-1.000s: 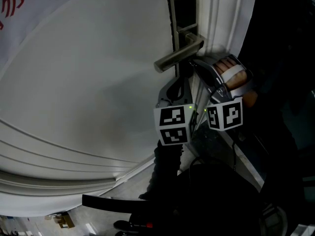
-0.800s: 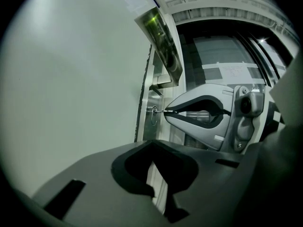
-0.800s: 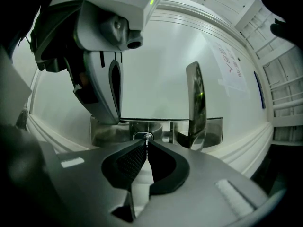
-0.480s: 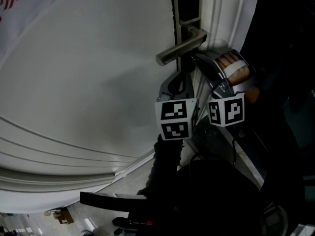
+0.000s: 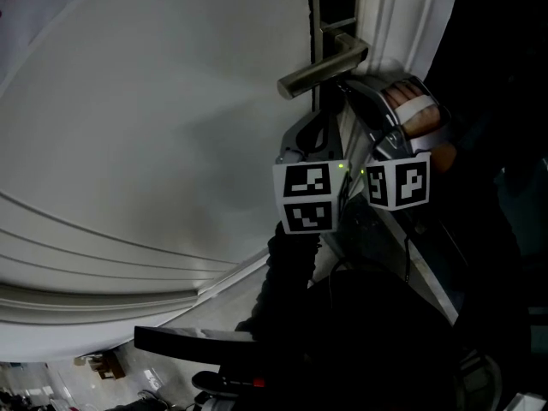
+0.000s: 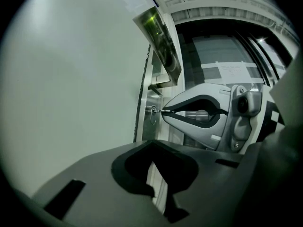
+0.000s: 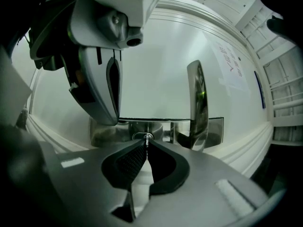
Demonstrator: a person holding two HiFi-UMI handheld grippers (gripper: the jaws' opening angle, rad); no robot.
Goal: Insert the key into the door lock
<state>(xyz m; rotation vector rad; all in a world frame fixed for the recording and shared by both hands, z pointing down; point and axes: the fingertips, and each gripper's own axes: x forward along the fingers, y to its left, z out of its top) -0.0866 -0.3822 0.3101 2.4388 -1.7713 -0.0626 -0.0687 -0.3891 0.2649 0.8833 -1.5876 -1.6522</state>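
A white door carries a metal lever handle [image 5: 321, 68] over a steel lock plate [image 7: 161, 128] with a round keyhole [image 6: 153, 111]. My right gripper [image 7: 146, 144] is shut on a small key [image 7: 147, 138], whose tip sits at the keyhole [image 7: 143, 136]. In the left gripper view the right gripper [image 6: 164, 111] points its tips at the lock from the right. My left gripper [image 6: 151, 144] hangs just below and beside it, jaws together, holding nothing. In the head view both marker cubes sit under the handle, left gripper [image 5: 318, 125] beside the right gripper [image 5: 341, 86].
The lever handle [image 7: 198, 103] juts out beside the keyhole, close to the right gripper's jaws. The door frame moulding [image 5: 385, 24] runs along the door's edge. A hand [image 5: 413, 114] holds the right gripper. Dark clothing fills the lower head view.
In the head view the handle and both grippers have drifted up and slightly right in the picture. Both grippers keep their places below the handle.
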